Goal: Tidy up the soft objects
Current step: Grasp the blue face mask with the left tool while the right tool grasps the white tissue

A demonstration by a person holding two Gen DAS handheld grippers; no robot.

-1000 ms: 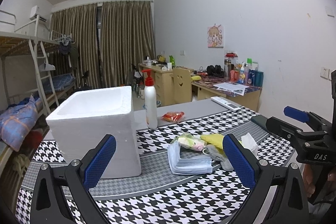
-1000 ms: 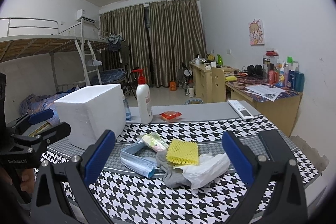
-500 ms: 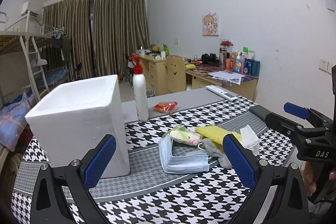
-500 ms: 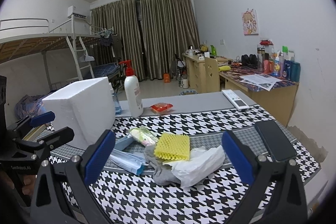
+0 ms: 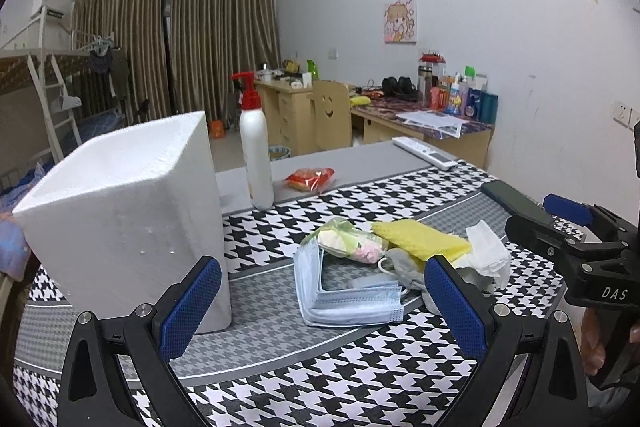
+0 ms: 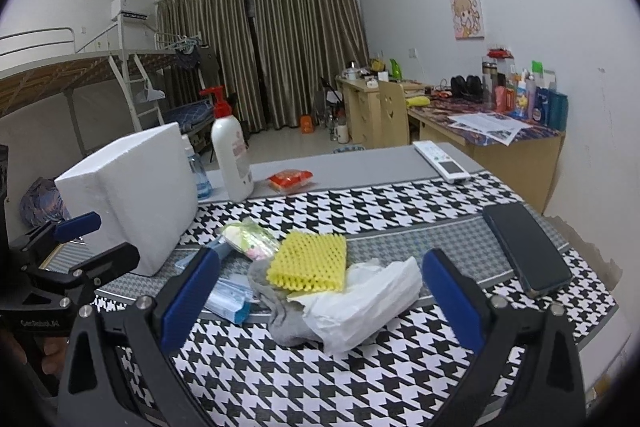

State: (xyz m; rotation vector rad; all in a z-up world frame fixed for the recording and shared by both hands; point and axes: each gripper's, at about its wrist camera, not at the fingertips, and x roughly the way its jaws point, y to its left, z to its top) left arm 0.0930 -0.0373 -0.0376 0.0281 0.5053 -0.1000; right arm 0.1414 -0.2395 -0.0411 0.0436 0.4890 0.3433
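Right now both tools hover low over the houndstooth-covered surface point(image 5: 360, 379), pointing at the pile of soft things. The left hand-held gripper point(image 5: 320, 307) has its blue-padded fingers spread wide, grasping nothing, and frames the stack of face masks point(image 5: 344, 295). The right hand-held gripper point(image 6: 320, 297) is likewise released, its fingers either side of the white tissue point(image 6: 360, 303).

Part of the person's hand shows at the frame edges behind each tool, mostly cut off. One grey sock point(image 6: 280, 307) lies half buried under the tissue and one yellow foam net point(image 6: 308, 261). A small clear packet point(image 6: 250, 241) leans on the masks; its contents are hard to make out.

One white foam box point(image 5: 128, 219) stands just left of the pile; its inside is hidden. Behind it stands one pump bottle point(image 5: 256, 155), with one red snack packet point(image 5: 310, 179) near. One remote point(image 6: 440, 161) and one dark phone point(image 6: 524, 249) lie well to the right.
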